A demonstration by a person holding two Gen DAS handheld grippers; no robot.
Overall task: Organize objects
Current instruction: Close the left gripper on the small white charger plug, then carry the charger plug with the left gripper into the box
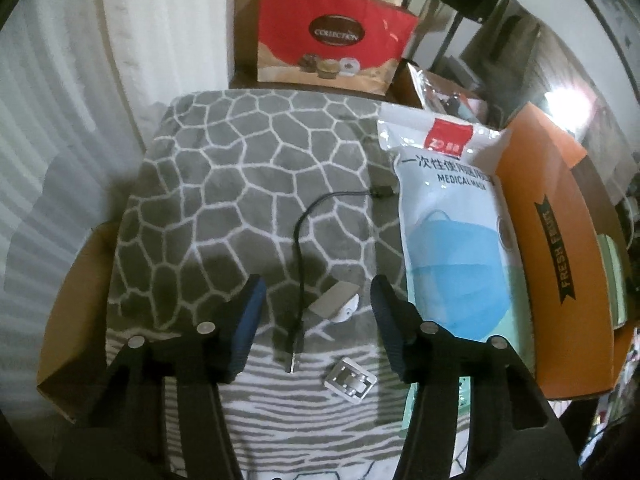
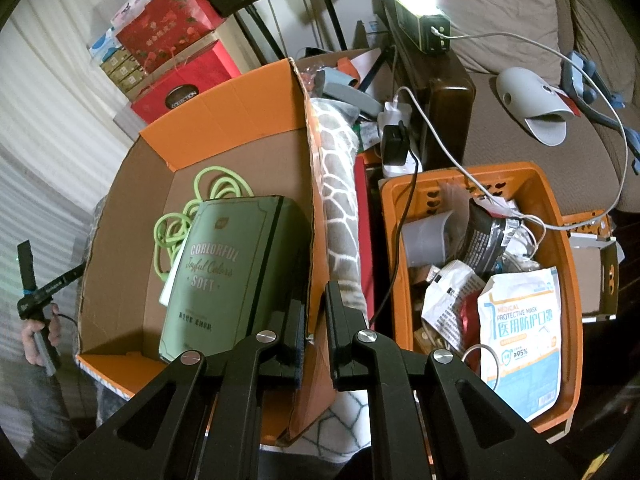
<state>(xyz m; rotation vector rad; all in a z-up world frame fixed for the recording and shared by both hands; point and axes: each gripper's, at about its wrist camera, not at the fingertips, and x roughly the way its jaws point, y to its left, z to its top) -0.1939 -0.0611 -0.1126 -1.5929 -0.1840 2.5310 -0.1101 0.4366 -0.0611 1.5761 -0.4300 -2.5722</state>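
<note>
Left wrist view: a grey blanket (image 1: 240, 168) covers the work surface, with an orange box (image 1: 560, 240) along its right edge and a mask pack (image 1: 452, 216) lying against that box. The left gripper (image 1: 318, 312) hangs over the blanket, jaws apart and gripping nothing. Between them lie a black cable (image 1: 298, 248), running lengthwise away from the claw with its plug (image 1: 294, 360) nearest, a small grey clip (image 1: 334, 300) just to its right, and a metal buckle (image 1: 352, 380) nearer still. The left hand is the one placed for these. Open blanket lies to the left; the pack crowds the right finger. In the right wrist view, the right gripper (image 2: 316, 320) is clamped on the box's wall (image 2: 310, 216), beside a green book (image 2: 232, 272).
</note>
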